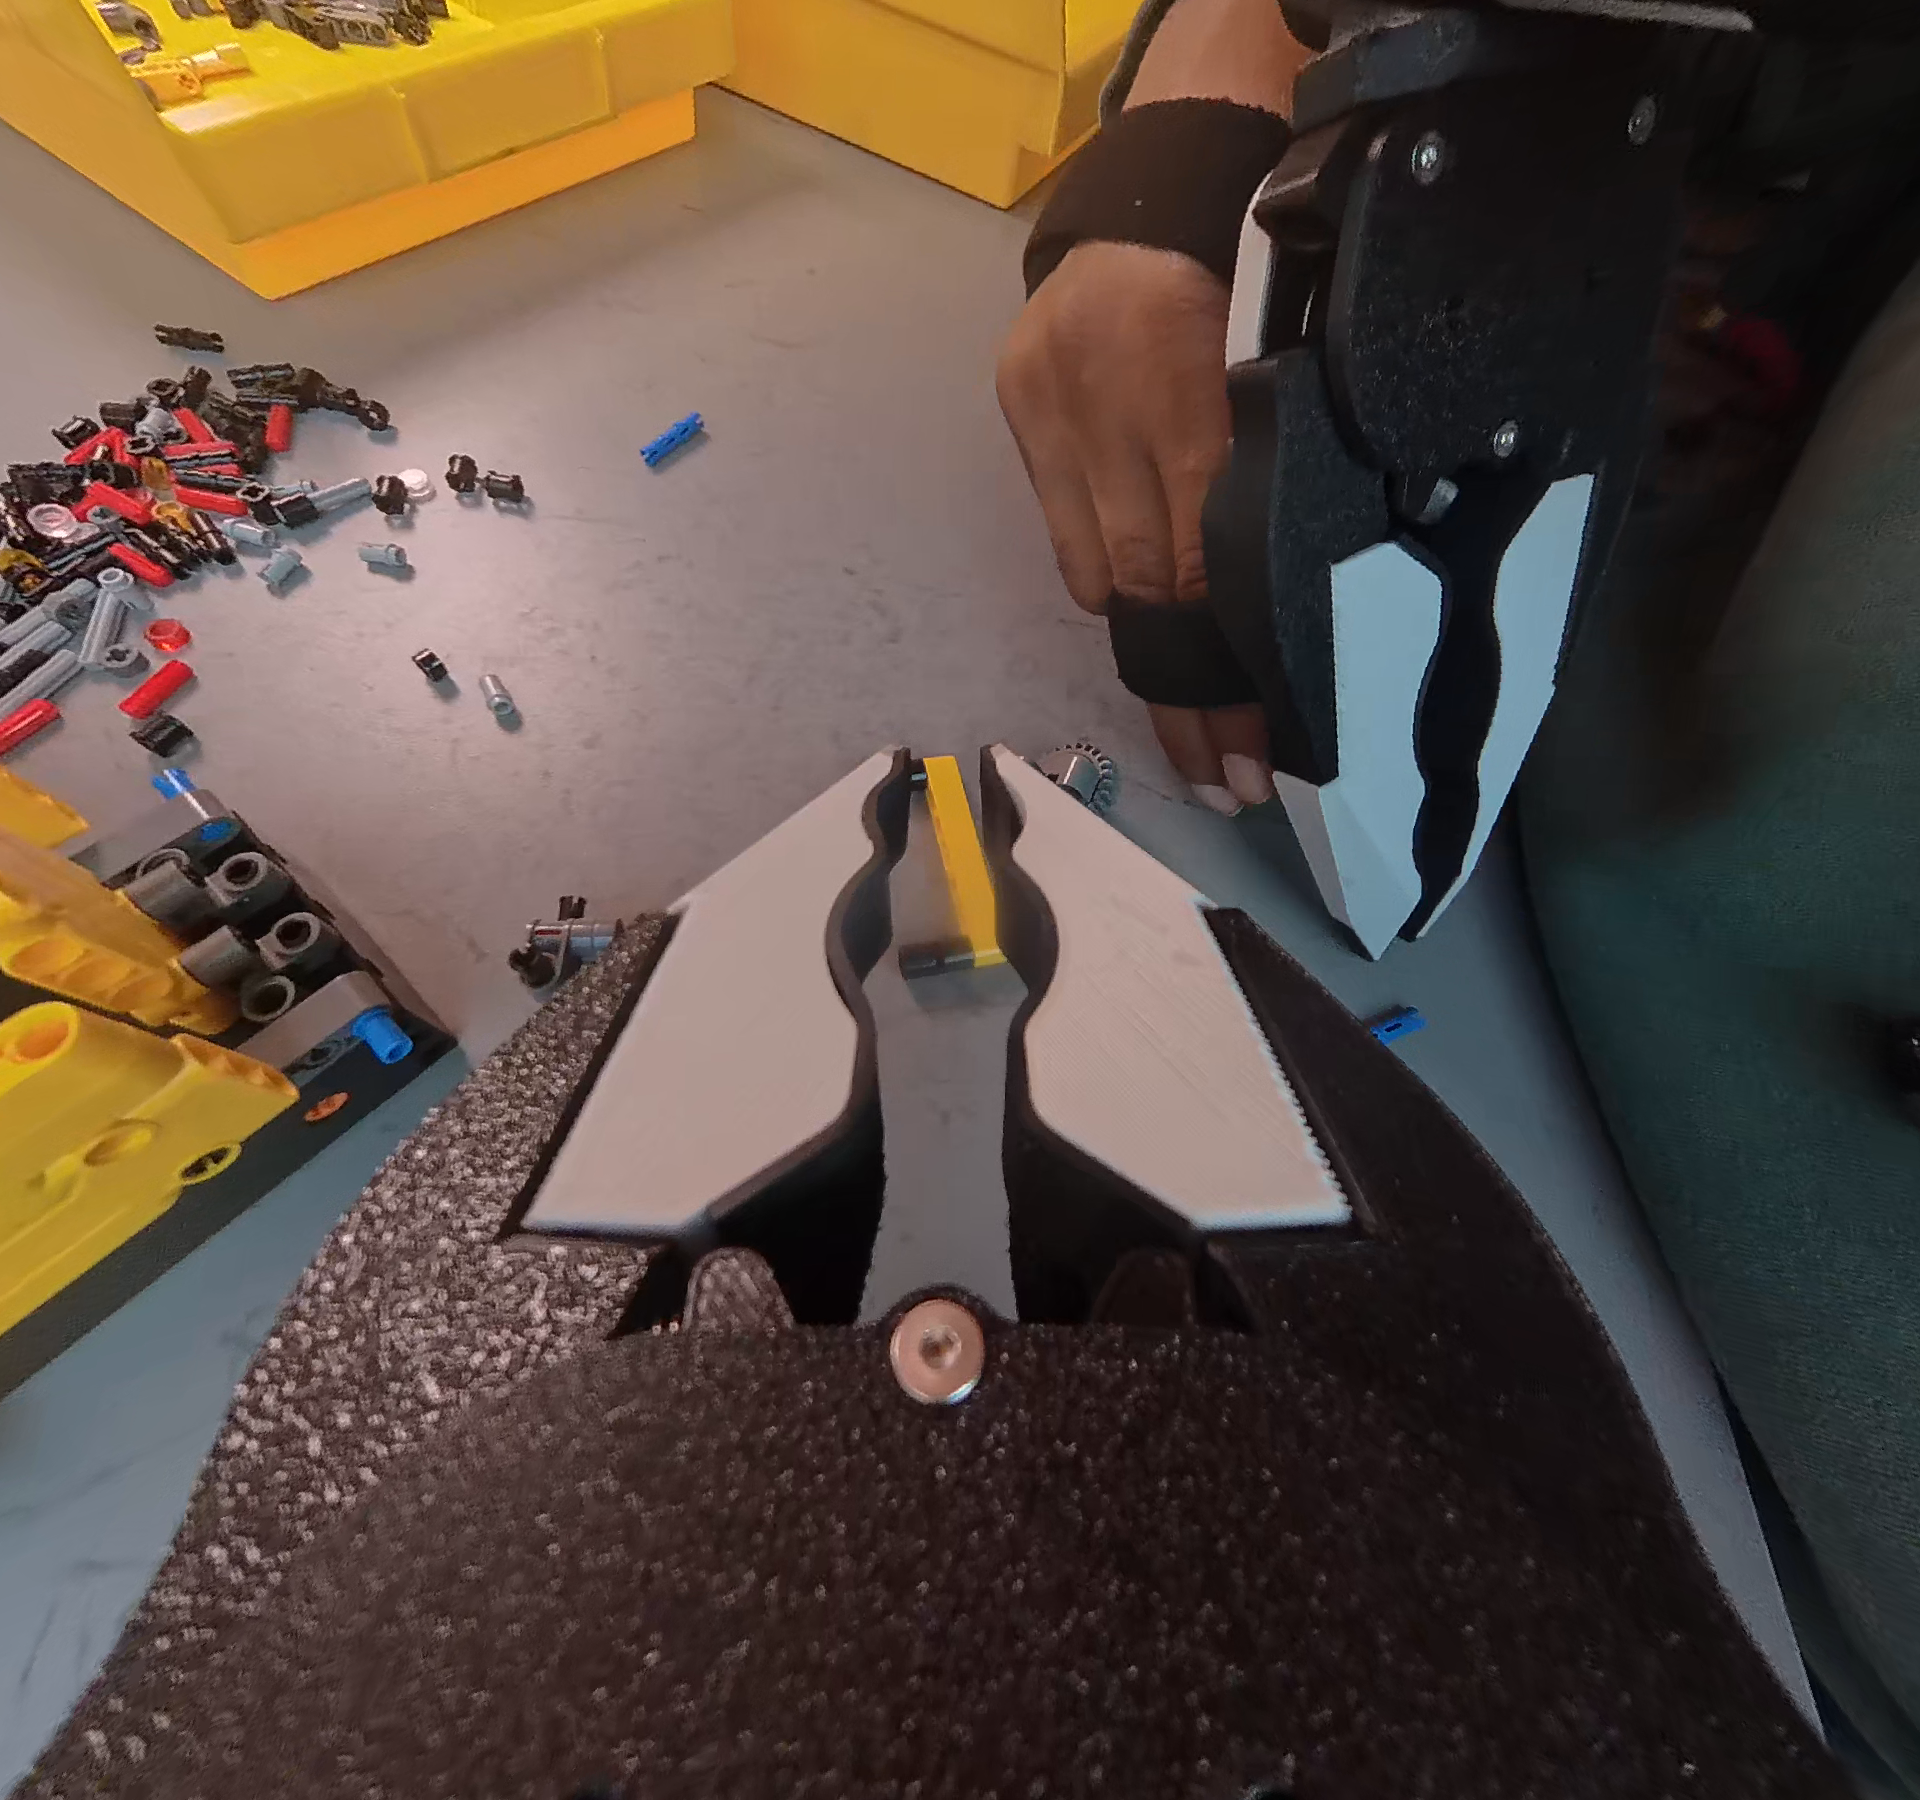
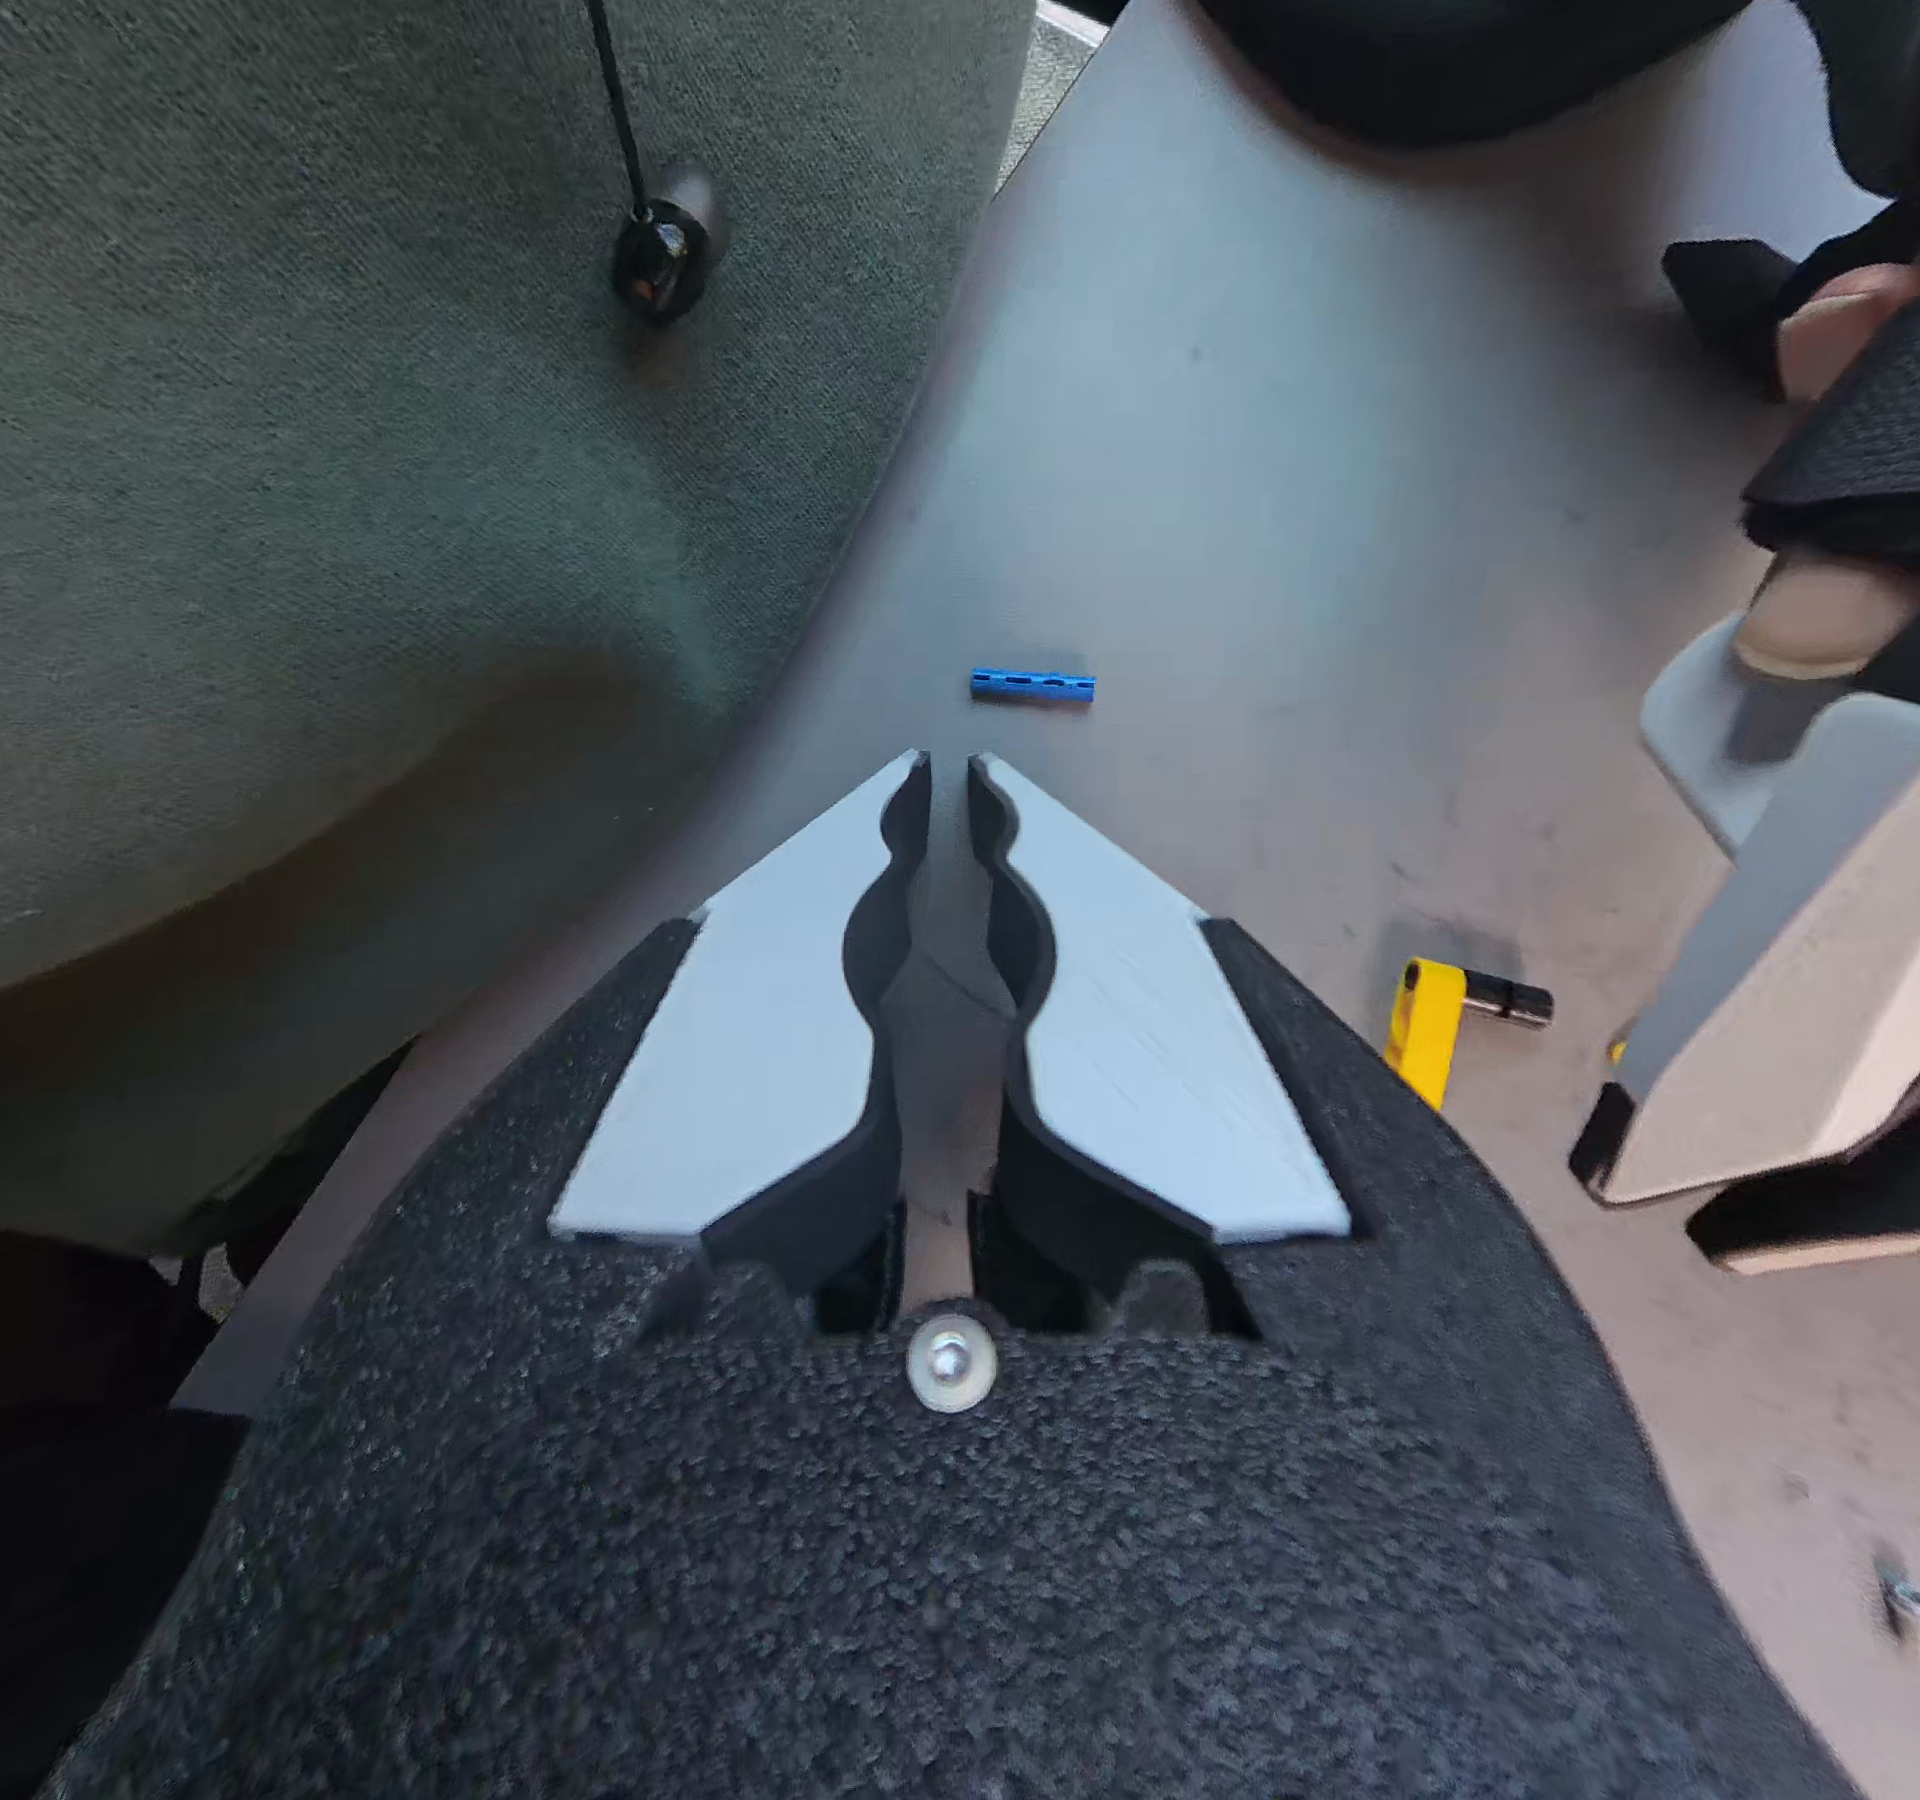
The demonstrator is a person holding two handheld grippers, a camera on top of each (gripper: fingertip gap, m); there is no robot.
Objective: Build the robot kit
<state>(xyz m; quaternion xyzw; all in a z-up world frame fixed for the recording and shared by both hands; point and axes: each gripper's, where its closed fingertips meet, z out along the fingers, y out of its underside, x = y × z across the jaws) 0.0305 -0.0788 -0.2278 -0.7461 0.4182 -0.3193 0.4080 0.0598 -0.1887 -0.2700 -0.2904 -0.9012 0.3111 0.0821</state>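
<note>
My left gripper (image 1: 948, 761) hovers over a yellow beam (image 1: 961, 857) with a black pin (image 1: 935, 961) at its near end. The beam lies on the grey table and shows through the narrow gap between the jaws, which do not touch it. It also shows in the right wrist view (image 2: 1418, 1033), beside the left gripper's fingers (image 2: 1766, 1044). My right gripper (image 2: 948, 758) is shut and empty, pointing at a small blue pin (image 2: 1032, 685) near the table edge. The right gripper also shows in the left wrist view (image 1: 1382, 935), held by a hand (image 1: 1122, 462).
A pile of small black, red and grey pieces (image 1: 125, 524) lies at the left. Two yellow bins (image 1: 364, 119) (image 1: 914, 36) stand at the back. A yellow and black build (image 1: 156, 1002) is at the near left. A grey gear (image 1: 1086, 774) and blue pins (image 1: 672, 438) (image 1: 1395, 1023) lie loose. The person's torso (image 2: 416, 400) borders the table. Spacing between my two grippers at the tips: around 12 centimeters.
</note>
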